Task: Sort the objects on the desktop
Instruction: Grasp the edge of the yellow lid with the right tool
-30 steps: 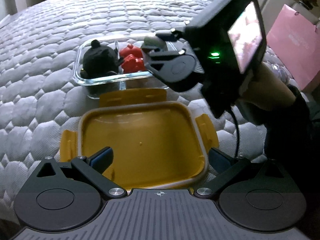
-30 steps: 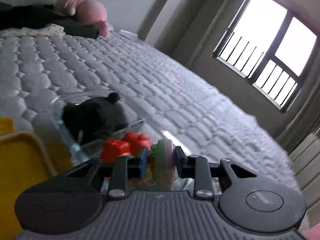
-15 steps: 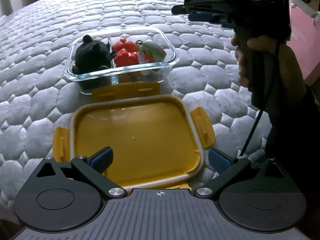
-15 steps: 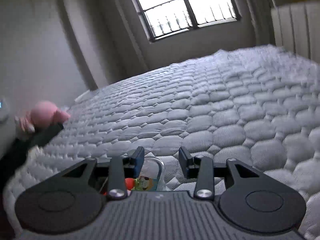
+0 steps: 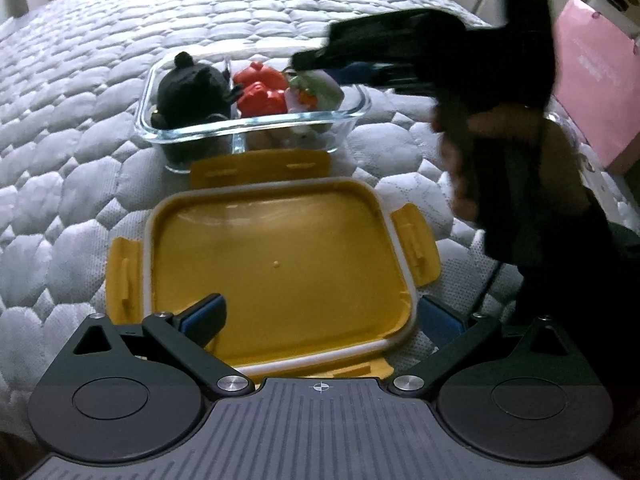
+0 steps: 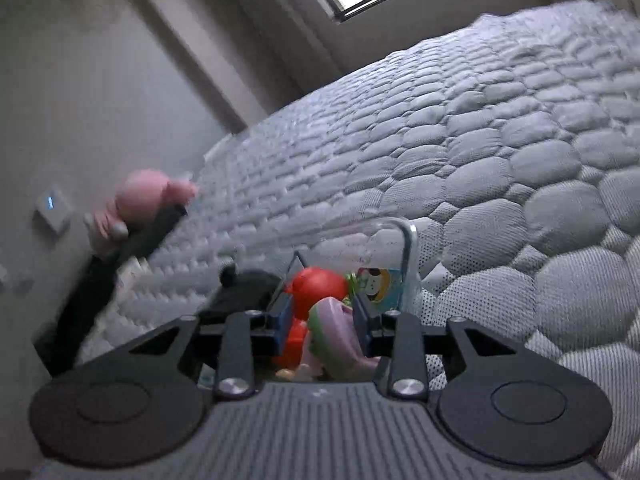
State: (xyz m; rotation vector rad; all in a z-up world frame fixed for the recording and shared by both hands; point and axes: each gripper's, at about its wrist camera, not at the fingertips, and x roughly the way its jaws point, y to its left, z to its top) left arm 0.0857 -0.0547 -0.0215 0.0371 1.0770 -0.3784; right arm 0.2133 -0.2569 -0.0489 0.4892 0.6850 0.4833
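A divided glass container point(image 5: 248, 122) sits on the quilted bed. A black plush toy point(image 5: 192, 88) fills its left compartment. Red toys point(image 5: 260, 92) and a pink-and-green toy point(image 5: 316, 94) lie in the right one. A yellow lid point(image 5: 276, 248) lies upside down just in front of it. My left gripper point(image 5: 320, 314) hovers open over the lid's near edge, holding nothing. My right gripper point(image 5: 304, 63), blurred, hangs over the container's right compartment. In the right wrist view this gripper point(image 6: 322, 314) stands open, its pads clear of the pink-and-green toy point(image 6: 336, 328) below.
A person's hand point(image 5: 472, 160) grips the right tool at the right of the lid. A pink bag point(image 5: 592, 76) stands off the bed at far right. A pink plush point(image 6: 144, 200) lies at the far end of the bed by the wall.
My right gripper, shut on the pink-and-green toy a second ago, let it go into the right compartment, rolled and swung aside, and is back over the container. The left gripper stayed still.
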